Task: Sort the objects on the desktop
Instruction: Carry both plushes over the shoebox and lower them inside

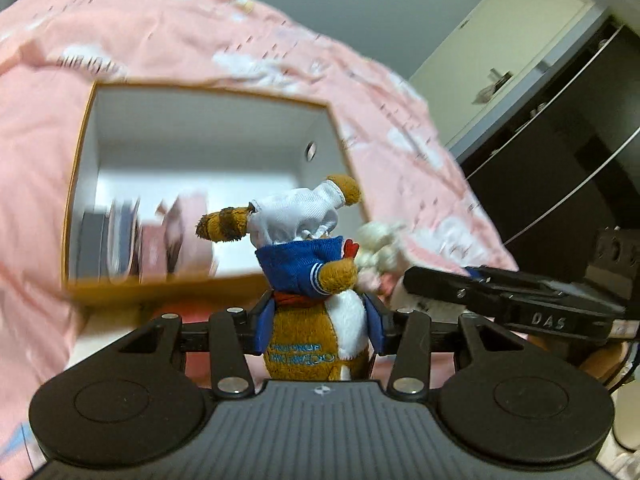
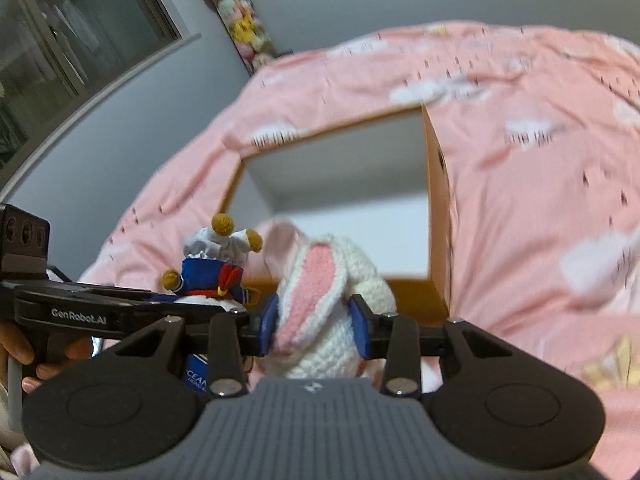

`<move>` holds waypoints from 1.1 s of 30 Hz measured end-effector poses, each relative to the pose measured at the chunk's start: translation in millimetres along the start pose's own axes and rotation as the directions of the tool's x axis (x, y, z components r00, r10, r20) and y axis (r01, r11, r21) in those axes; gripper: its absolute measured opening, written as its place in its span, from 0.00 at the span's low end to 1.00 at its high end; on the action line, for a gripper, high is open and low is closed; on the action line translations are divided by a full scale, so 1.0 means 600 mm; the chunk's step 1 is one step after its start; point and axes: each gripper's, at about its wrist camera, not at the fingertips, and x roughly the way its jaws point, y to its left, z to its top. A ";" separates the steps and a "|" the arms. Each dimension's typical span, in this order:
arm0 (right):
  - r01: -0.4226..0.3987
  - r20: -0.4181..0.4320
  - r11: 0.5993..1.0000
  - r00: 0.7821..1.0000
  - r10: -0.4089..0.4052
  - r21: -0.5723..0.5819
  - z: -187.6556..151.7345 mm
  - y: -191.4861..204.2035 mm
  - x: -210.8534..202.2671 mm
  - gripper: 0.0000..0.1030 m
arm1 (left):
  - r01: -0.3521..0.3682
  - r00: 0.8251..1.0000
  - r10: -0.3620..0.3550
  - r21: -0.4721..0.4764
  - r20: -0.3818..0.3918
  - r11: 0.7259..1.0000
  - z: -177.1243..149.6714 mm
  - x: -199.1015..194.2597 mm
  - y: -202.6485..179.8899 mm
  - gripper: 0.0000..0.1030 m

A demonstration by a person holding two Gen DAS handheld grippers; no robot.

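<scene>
My left gripper (image 1: 320,326) is shut on a brown plush toy (image 1: 316,280) in a blue sailor collar and white hat, its blue pads pressing the toy's body. In the right wrist view the same plush toy (image 2: 212,268) shows at the left. My right gripper (image 2: 314,320) is shut on a white crocheted rabbit (image 2: 328,300) with pink ears, pads squeezing its sides. That rabbit (image 1: 380,256) peeks out right of the brown toy in the left wrist view. Both toys hang in the air before an open cardboard box (image 1: 160,292) with white inner walls, also the box (image 2: 436,184) in the right view.
The box stands on a pink bedspread (image 1: 200,32) with white clouds and holds several books (image 1: 120,236) standing at its left. A dark shelf unit (image 1: 560,152) and a white cabinet (image 1: 500,48) lie at the right. A hanging column of plush toys (image 2: 240,20) lines the wall.
</scene>
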 end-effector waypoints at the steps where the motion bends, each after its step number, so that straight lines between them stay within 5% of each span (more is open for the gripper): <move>1: -0.005 0.015 1.000 1.000 0.005 -0.003 0.007 0.002 -0.003 0.38 | 0.002 1.000 -0.003 0.004 0.009 1.000 0.010 -0.001 -0.005 0.51; 11: 0.045 0.141 0.998 0.989 -0.040 -0.035 0.099 0.009 0.025 0.37 | -0.065 0.998 0.065 -0.013 -0.024 0.998 0.112 0.054 0.023 0.51; 20: 0.090 0.065 0.988 0.993 -0.099 0.129 0.119 -0.058 0.161 0.37 | -0.138 0.975 0.135 -0.008 -0.175 0.990 0.138 0.175 0.054 0.51; 33: 0.126 -0.007 0.977 0.992 -0.126 0.174 0.105 -0.079 0.222 0.36 | -0.252 0.922 0.269 0.098 -0.280 0.963 0.134 0.238 0.053 0.54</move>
